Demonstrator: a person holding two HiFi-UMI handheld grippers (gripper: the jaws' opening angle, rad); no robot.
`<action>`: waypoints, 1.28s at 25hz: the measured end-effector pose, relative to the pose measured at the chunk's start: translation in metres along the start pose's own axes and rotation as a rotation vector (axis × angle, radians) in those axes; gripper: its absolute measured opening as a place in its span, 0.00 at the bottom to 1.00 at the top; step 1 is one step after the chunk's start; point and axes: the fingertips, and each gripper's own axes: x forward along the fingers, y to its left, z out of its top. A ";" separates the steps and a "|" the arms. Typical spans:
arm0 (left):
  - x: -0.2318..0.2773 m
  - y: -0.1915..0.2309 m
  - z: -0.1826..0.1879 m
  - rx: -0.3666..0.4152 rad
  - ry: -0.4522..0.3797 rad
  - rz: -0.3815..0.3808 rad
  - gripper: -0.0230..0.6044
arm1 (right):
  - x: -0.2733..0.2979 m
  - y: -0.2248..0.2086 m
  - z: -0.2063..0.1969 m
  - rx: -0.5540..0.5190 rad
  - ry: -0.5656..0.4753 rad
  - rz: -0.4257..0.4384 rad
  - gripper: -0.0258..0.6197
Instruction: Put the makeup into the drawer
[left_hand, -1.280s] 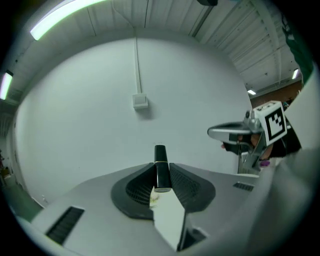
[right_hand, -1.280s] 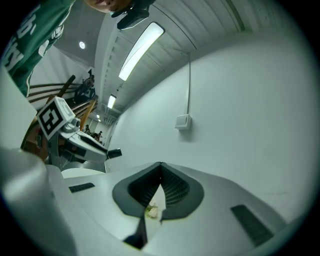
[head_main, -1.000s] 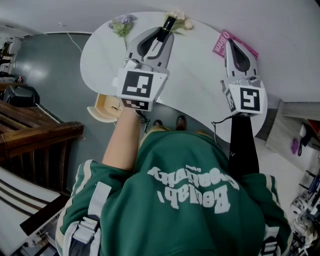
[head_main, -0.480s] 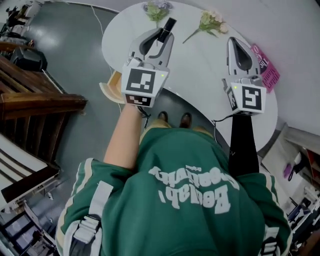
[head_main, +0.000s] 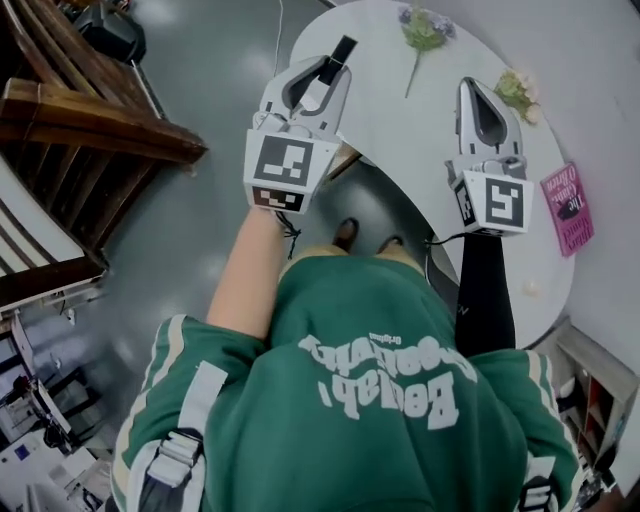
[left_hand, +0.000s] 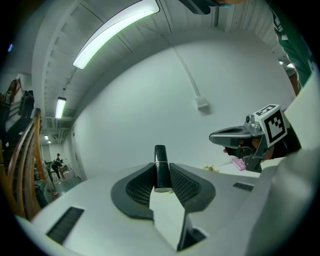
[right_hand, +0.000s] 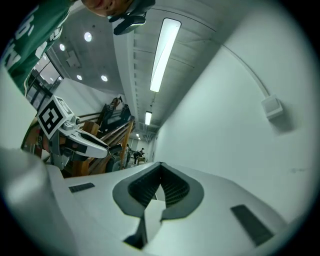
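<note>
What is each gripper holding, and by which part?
The left gripper holds a black makeup tube by one end; the other end sticks out past the jaws. The right gripper holds nothing; its jaws are together.

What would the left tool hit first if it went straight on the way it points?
Probably the white wall; nothing else shows ahead of the left tool and its black makeup tube, though depth is unclear.
</note>
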 end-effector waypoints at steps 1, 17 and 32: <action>-0.007 0.013 -0.003 -0.001 0.007 0.016 0.21 | 0.009 0.011 0.004 0.005 -0.013 0.014 0.05; -0.056 0.095 -0.102 -0.101 0.143 0.048 0.21 | 0.078 0.109 0.007 -0.005 0.019 0.098 0.05; -0.059 0.093 -0.299 -0.237 0.492 -0.008 0.21 | 0.096 0.146 -0.006 -0.056 0.085 0.111 0.05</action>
